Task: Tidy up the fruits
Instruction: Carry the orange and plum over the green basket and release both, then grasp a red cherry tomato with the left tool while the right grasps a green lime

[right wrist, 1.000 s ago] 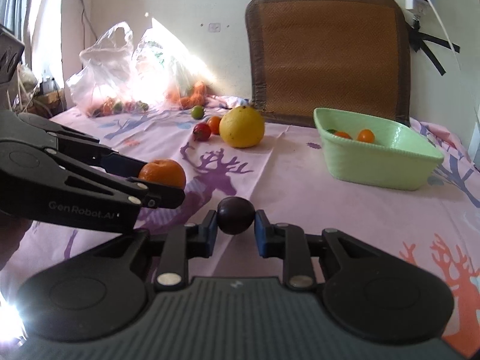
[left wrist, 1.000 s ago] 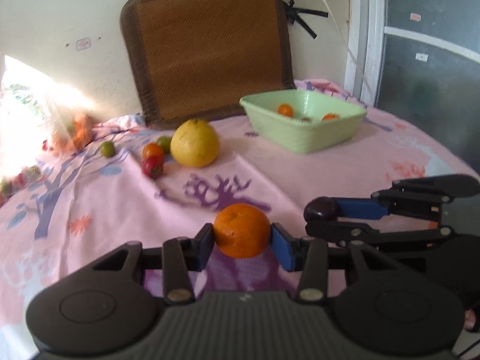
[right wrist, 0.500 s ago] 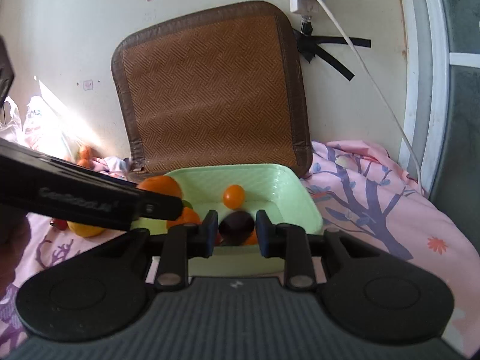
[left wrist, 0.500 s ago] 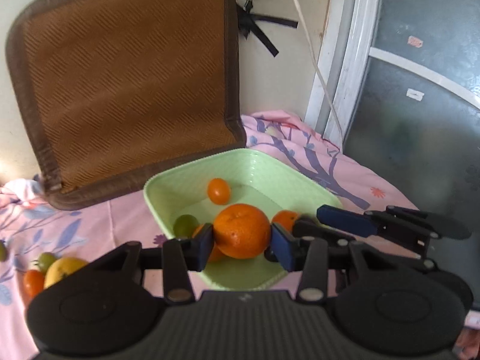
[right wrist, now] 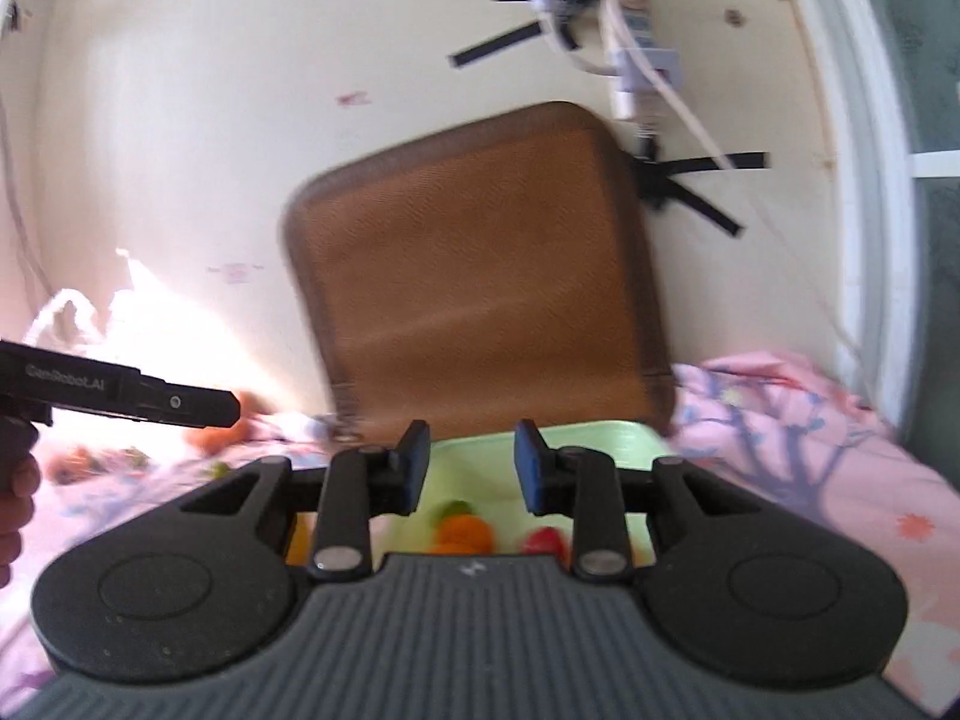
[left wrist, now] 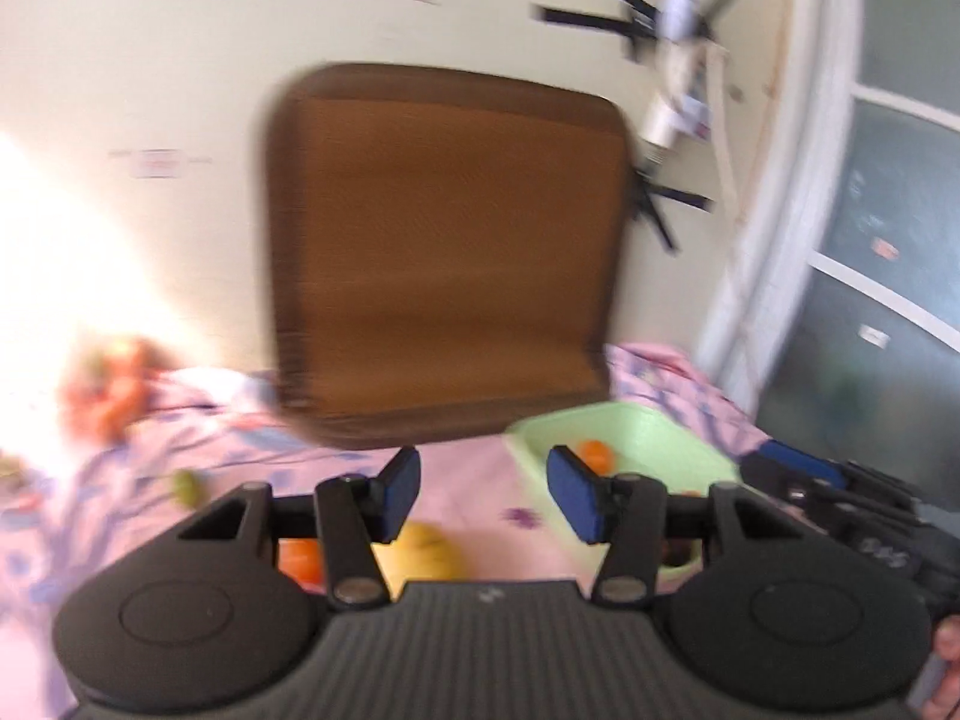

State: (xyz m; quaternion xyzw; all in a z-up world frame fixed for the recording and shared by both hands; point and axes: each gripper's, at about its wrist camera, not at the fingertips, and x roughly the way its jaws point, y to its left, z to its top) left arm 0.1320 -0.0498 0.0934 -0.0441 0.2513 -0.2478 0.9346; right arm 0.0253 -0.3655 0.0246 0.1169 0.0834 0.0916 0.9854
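Note:
Both views are blurred by motion. My left gripper (left wrist: 483, 495) is open and empty, raised above the pink cloth to the left of the green basket (left wrist: 636, 429). A small orange fruit (left wrist: 594, 453) lies in the basket. My right gripper (right wrist: 471, 468) is open and empty, held above the green basket (right wrist: 600, 438), where an orange (right wrist: 462, 531), a green fruit (right wrist: 456, 507) and a red fruit (right wrist: 543, 540) show below the fingers. A large yellow fruit (left wrist: 423, 552) and an orange fruit (left wrist: 300, 558) lie on the cloth under the left gripper.
A brown woven mat (left wrist: 444, 252) leans on the wall behind the basket. A small green fruit (left wrist: 186, 486) and a bag with orange fruits (left wrist: 108, 390) lie at the left. The left gripper's finger (right wrist: 180, 405) shows at the left of the right wrist view.
Both grippers have opened: the left let go of the orange, the right let go of the dark fruit. Both have lifted and tilted up; the left moved left of the basket.

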